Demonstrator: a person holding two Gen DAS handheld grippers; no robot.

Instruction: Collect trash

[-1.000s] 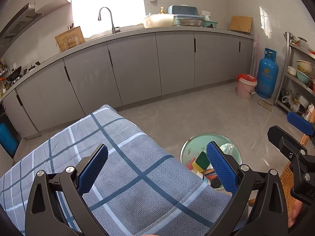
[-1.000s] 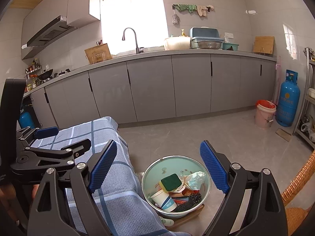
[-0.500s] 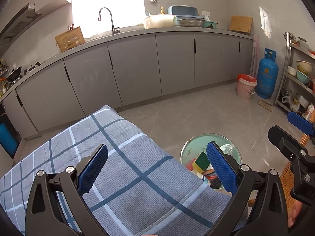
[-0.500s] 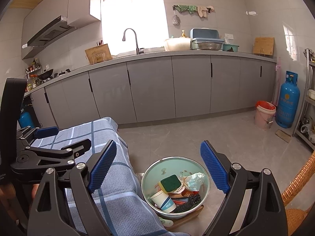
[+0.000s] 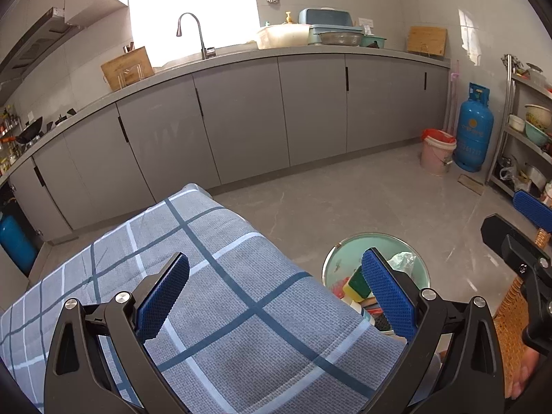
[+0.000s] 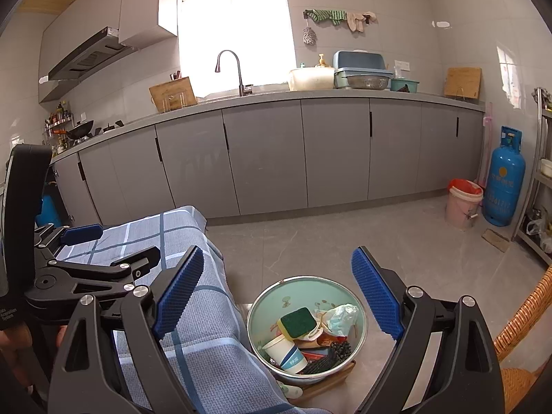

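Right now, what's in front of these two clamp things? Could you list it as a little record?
place: kitchen with grey cabinets
table cover: blue checked cloth
trash holder: green basin on the floor beside the table
inside it: sponge, paper cup, crumpled plastic
left gripper: open, empty, over the cloth
right gripper: open, empty, above the basin

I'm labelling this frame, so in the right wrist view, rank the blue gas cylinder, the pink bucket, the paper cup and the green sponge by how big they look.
Largest to smallest:
1. blue gas cylinder
2. pink bucket
3. paper cup and green sponge: these look alike and sit much nearer the camera, so I won't rank them.
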